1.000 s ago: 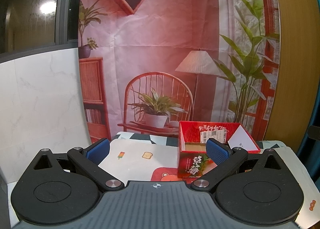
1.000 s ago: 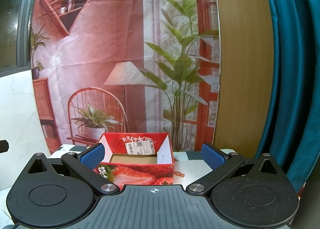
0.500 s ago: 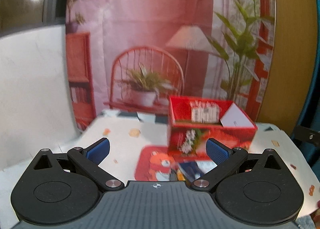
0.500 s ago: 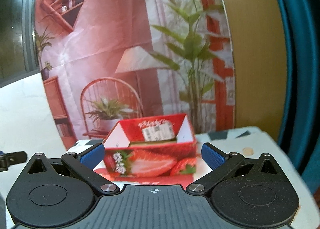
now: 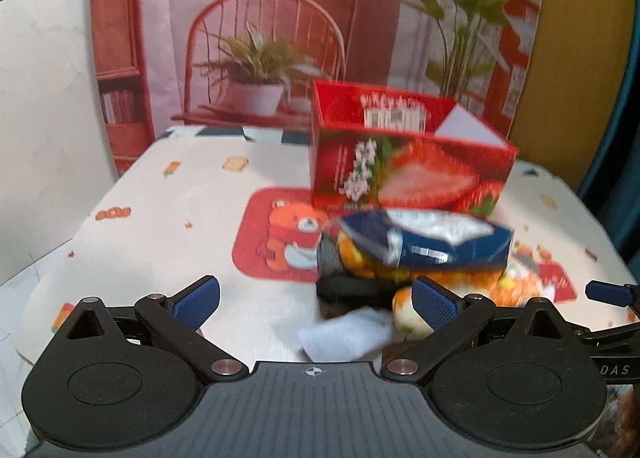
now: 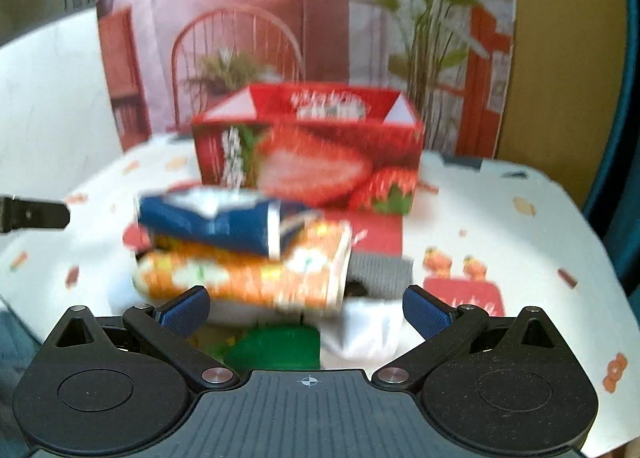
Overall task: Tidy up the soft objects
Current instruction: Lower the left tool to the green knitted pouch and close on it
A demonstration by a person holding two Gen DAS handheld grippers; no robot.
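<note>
A red strawberry-print box [image 5: 408, 161] [image 6: 312, 153] stands open-topped at the back of the table. In front of it lies a blurred pile: a blue packet [image 5: 432, 242] [image 6: 216, 225] on an orange packet [image 6: 248, 274] [image 5: 360, 262], with white cloth [image 5: 348, 338] [image 6: 368, 326], grey fabric [image 6: 380, 270] and something green [image 6: 276, 346]. My left gripper [image 5: 316, 298] is open, just short of the pile's left side. My right gripper [image 6: 304, 306] is open, close above the pile's near edge. Neither holds anything.
A white tablecloth [image 5: 192, 217] with a red bear patch [image 5: 288, 242] covers the table. A printed backdrop [image 5: 280, 37] hangs behind and a white panel [image 5: 44, 117] stands at left. The right gripper's finger [image 5: 608, 294] shows at the left view's right edge.
Both cameras have tilted down and moved nearer the table, so the pile of soft things now shows in front of the box. Both grippers stay open.
</note>
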